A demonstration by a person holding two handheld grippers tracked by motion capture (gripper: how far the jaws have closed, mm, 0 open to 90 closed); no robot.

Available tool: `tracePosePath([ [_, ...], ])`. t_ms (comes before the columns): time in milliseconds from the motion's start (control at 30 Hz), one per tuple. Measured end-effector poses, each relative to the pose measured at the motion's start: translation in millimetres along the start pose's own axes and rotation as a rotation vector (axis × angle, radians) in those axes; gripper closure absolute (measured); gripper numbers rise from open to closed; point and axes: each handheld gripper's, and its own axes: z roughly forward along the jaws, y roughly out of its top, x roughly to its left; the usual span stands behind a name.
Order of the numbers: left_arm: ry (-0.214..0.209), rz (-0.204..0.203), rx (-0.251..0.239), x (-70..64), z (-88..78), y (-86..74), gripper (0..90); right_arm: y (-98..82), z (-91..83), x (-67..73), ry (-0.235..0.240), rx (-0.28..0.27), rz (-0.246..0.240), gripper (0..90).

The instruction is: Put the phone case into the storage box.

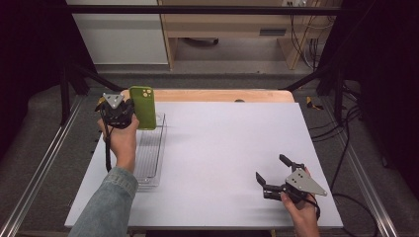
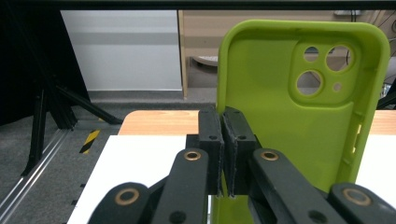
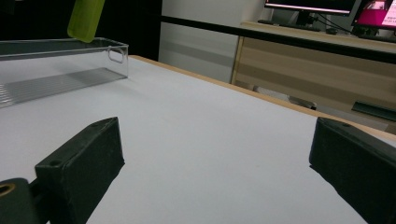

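Note:
A lime-green phone case (image 1: 144, 107) stands upright in the air over the far end of a clear plastic tray (image 1: 148, 170). My left gripper (image 1: 129, 114) is shut on the case's left edge. The left gripper view looks into the hollow inside of the case (image 2: 299, 116), with its camera holes at the top and both pads pinching its side wall. At the table's near right my right gripper (image 1: 269, 168) rests low over the white mat, open, with nothing between its jaws. In the right gripper view the case's lower end (image 3: 85, 17) hangs above the tray (image 3: 60, 60).
A white mat (image 1: 222, 148) covers most of the wooden table (image 1: 222, 95). The tray lies along the mat's left side. Black frame bars and cables surround the table, and wooden furniture stands behind it.

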Motion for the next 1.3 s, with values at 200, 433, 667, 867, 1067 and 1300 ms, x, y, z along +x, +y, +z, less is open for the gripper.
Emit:
tracePosePath([
  [200, 0.007, -0.001, 0.006, -0.2, 3.6, -1.0, 86.7, -0.5, 0.4, -0.8, 0.002, -0.001, 0.006, 3.1],
  [433, 0.014, -0.004, 0.017, -0.3, 5.6, -2.5, 86.6, -0.3, -0.4, -2.1, 0.000, -0.005, 0.014, 3.1],
  [667, 0.019, -0.001, 0.026, -0.6, 8.0, -5.7, 86.6, -0.3, -0.5, -2.4, -0.001, -0.006, 0.014, 3.1],
  [867, 0.019, -0.003, 0.039, -0.9, 11.3, -8.8, 86.6, -0.3, -0.8, -2.8, -0.002, -0.005, 0.013, 3.1],
  [1067, 0.014, -0.001, 0.055, -4.8, 16.5, -12.1, 86.5, -0.3, -0.9, -3.1, -0.001, -0.006, 0.013, 3.1],
  [1300, 0.012, 0.001, 0.071, -8.6, 20.7, -17.2, 86.5, -0.2, -1.4, -3.5, 0.000, -0.006, 0.016, 3.1],
])
